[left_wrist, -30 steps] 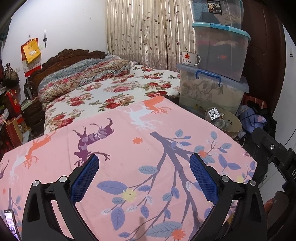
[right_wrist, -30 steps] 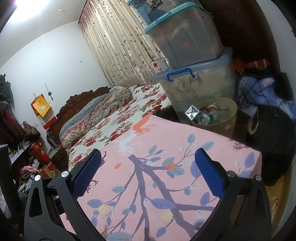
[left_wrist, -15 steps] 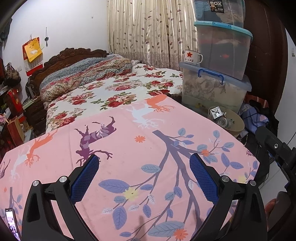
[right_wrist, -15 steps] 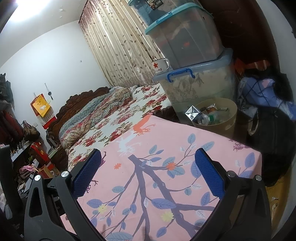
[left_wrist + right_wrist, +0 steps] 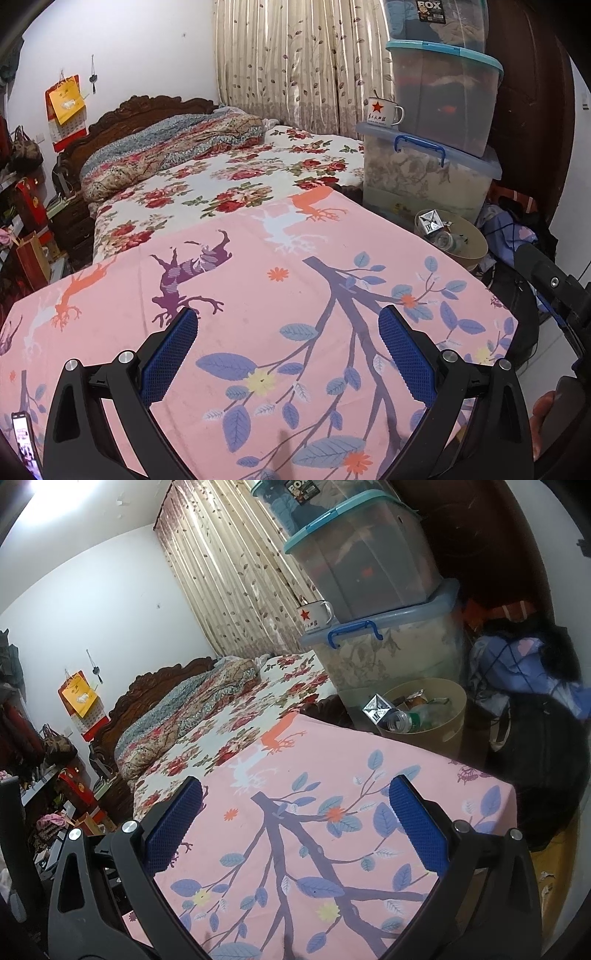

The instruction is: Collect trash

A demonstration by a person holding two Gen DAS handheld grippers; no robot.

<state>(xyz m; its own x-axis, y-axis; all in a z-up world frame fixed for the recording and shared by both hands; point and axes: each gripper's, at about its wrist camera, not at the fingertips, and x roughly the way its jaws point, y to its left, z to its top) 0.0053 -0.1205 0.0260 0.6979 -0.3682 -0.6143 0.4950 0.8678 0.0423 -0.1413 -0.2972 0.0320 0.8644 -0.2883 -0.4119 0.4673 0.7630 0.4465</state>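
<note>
Shifted only slightly since a second ago: storage boxes and bin sit a touch further right in the left wrist view, nothing else changed. Spread across the foreground, a pink bedsheet (image 5: 280, 295) printed with branches, leaves and deer, overlapping a floral bed (image 5: 236, 184) with carved headboard. Stacked past the sheet's far right corner, three clear storage boxes (image 5: 373, 602), the lowest with a blue handle; perched on its lid, a white enamel mug (image 5: 314, 616) with a red star. Just in front of the stack, on the floor beside the bed, a beige trash bin (image 5: 439, 727) already holding a carton, a plastic bottle (image 5: 404, 719) and wrappers. Right of the bin, a heap of dark and lilac clothes (image 5: 532, 672). Hovering over the sheet, left claw (image 5: 288, 350) wide open, blue pads apart, gripping nothing. Likewise right claw (image 5: 295, 827), spread open and empty, bin ahead and to its right.
</note>
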